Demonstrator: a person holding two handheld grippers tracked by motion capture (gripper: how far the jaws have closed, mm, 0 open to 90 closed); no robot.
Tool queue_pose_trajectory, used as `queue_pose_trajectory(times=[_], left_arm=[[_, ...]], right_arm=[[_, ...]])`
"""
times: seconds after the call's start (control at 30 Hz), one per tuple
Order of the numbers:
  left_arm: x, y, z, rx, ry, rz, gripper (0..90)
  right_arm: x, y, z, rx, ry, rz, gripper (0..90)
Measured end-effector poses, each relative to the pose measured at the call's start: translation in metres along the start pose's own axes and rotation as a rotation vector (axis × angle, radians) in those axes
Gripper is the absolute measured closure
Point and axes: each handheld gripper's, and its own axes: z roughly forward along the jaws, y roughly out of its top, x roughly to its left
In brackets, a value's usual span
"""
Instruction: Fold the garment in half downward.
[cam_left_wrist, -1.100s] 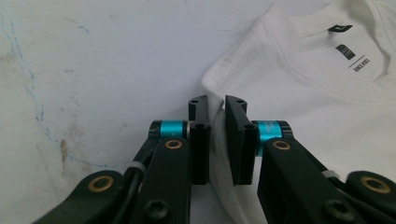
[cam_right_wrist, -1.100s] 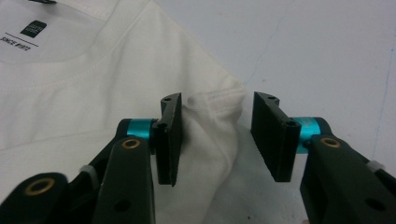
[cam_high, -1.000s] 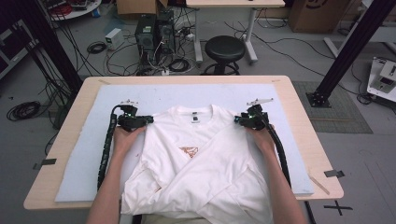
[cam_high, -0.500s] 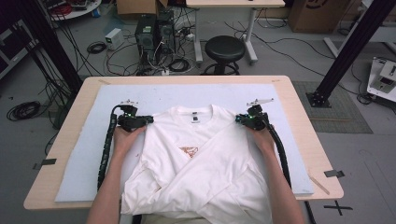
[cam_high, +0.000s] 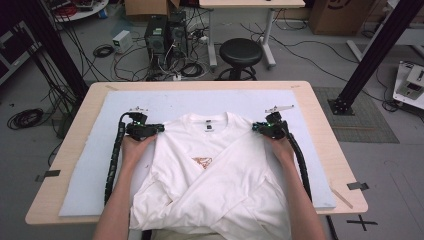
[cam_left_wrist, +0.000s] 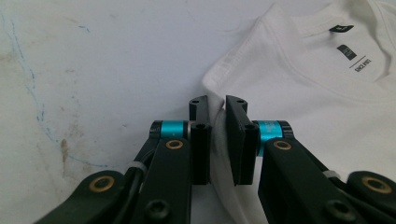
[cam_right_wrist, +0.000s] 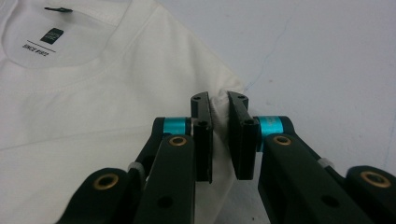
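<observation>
Pinching both shoulder corners of the white t-shirt (cam_high: 210, 170), w/ left gripper (cam_high: 159, 128) on the left shoulder fold and right gripper (cam_high: 255, 127) on the right one; its jaws have just been closing and cloth is now nipped betw. them, as the right gripper view shows (cam_right_wrist: 219, 109). Shirt lies flat on the pale mat (cam_high: 165, 102), collar at the far side, sleeves crossed over the chest, hem hanging off the near table (cam_high: 320, 100) edge. Shirt's long axis runs far-to-near betw. the grippers, each equally near its own corner, so prob. next move is a paired lift or fold toward the hem.

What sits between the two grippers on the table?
In the high view, the white T-shirt spans from left gripper to right gripper, collar label midway; each pinches a shoulder fold.
</observation>
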Motion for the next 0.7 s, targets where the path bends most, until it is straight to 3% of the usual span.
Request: queue_pose_trajectory(times=[0.17, 0.27, 0.7], left_arm=[[0.0002, 0.0002, 0.0003, 0.002, -0.006, -0.001, 79.2], [-0.0019, 0.0003, 0.0006, 0.003, 0.006, 0.019, 78.2], [-0.0009, 0.0003, 0.0000, 0.001, 0.007, 0.007, 81.3]], right_arm=[[0.0004, 0.0000, 0.0001, 0.002, -0.001, 0.003, 81.9], [0.0007, 0.0000, 0.0002, 0.001, -0.005, 0.001, 81.7], [0.0023, 0.0000, 0.0002, 0.000, -0.014, -0.008, 82.4]])
